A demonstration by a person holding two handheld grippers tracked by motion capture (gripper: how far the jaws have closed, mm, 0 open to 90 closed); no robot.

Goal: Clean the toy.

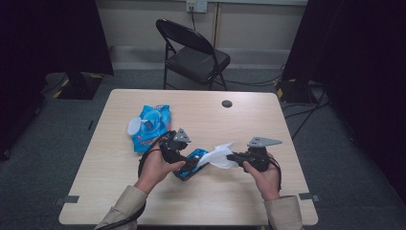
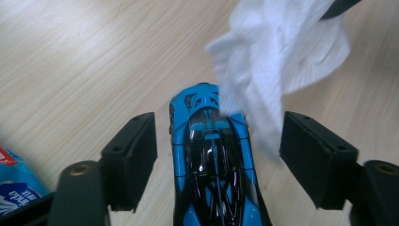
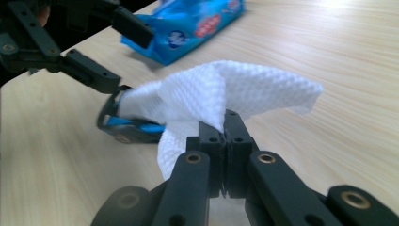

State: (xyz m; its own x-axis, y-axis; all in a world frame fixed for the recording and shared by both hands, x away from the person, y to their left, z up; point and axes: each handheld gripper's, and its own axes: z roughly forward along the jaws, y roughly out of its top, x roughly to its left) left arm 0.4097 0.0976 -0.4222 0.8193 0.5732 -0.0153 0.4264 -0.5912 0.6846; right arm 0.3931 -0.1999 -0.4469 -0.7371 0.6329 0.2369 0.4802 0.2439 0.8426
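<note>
- The right gripper is pinching a white wipe — its jaws are pressed together on a fold of the cloth, whose free end is draping onto the blue toy car.
- The left gripper is straddling the car with its jaws standing wide, clear of both flanks (nothing is clamped), while the car is sitting on the counter, near the front edge.
- The blue wipe packet is lying just behind the left gripper.
- Risk: with the car unheld, a wiping stroke is likely to roll or shove it away — or the wipe may slip out.
</note>
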